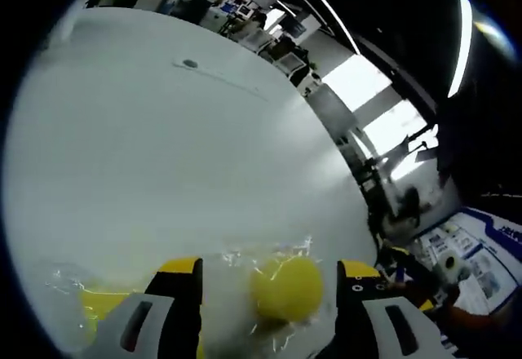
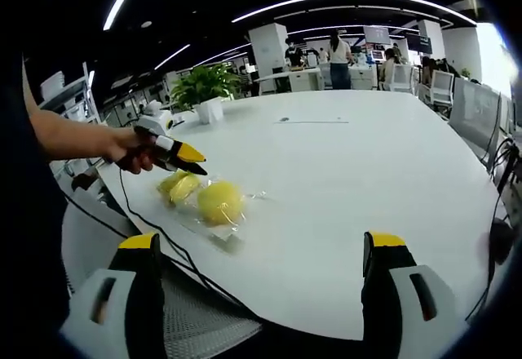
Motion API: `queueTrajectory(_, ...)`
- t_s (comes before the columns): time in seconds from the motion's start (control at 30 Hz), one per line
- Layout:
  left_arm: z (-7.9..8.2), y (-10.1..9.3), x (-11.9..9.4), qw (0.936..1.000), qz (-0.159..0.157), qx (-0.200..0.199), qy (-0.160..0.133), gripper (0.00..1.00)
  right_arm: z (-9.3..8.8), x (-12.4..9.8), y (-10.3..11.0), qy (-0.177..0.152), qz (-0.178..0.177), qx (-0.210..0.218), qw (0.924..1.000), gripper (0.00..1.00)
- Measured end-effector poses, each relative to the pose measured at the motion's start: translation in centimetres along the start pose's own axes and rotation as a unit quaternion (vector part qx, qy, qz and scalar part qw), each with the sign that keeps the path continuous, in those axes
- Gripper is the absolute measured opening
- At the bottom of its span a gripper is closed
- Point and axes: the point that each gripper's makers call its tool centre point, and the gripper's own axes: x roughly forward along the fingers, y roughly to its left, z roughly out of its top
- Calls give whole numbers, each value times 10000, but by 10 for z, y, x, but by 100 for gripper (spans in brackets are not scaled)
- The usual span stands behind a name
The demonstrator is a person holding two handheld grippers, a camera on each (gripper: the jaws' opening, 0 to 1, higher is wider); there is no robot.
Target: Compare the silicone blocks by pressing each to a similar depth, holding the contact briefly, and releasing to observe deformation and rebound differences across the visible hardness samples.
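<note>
Yellow silicone blocks in clear wrap lie on the white table: flatter block leftward, round block beside it. Left gripper hovers, jaws apart, around the round one; lower squarely. Right gripper waits, gaping, empty.

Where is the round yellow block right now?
The round yellow block lies in clear wrap near the white table's near-left edge, beside a flatter yellow piece; in the left gripper view it sits between that tool's tips.
</note>
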Motion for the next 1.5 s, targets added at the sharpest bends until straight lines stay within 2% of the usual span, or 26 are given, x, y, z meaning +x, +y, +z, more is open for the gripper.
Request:
queueTrajectory(0.23,-8,3,12,9995,202,-171,176,66,-3,-1,1,35,23,-2,10000,96)
queueTrajectory(0.3,-8,7,13,9990,296,-322,131,64,-3,-1,1,31,13,-1,10000,96)
queueTrajectory(0.5,-10,12,18,9969,384,-672,133,53,-5,-2,3,46,28,10,10000,96)
queueTrajectory(0.63,-15,15,21,9932,430,-1058,228,38,-7,-1,3,62,34,25,10000,96)
queueTrajectory(0.73,-11,20,24,9915,466,-1212,120,36,-6,-1,4,70,56,14,10000,96)
queueTrajectory(0.8,-12,20,26,9903,451,-1300,170,35,-6,0,4,82,60,4,9999,96)
queueTrajectory(1.0,-19,28,30,9897,765,-1170,308,24,-7,-1,2,110,38,2,9999,96)
queueTrajectory(1.1,-20,27,32,9899,716,-1191,294,23,-9,-2,1,125,25,9,9999,96)
queueTrajectory(1.17,-20,28,33,9912,760,-1041,307,22,-11,-3,1,131,11,42,9999,96)
queueTrajectory(1.23,-21,30,33,9914,829,-961,331,18,-14,-2,0,163,1,42,9999,96)
queueTrajectory(1.5,-17,29,34,9917,738,-1022,241,2,-13,-2,-2,200,4,29,9998,96)
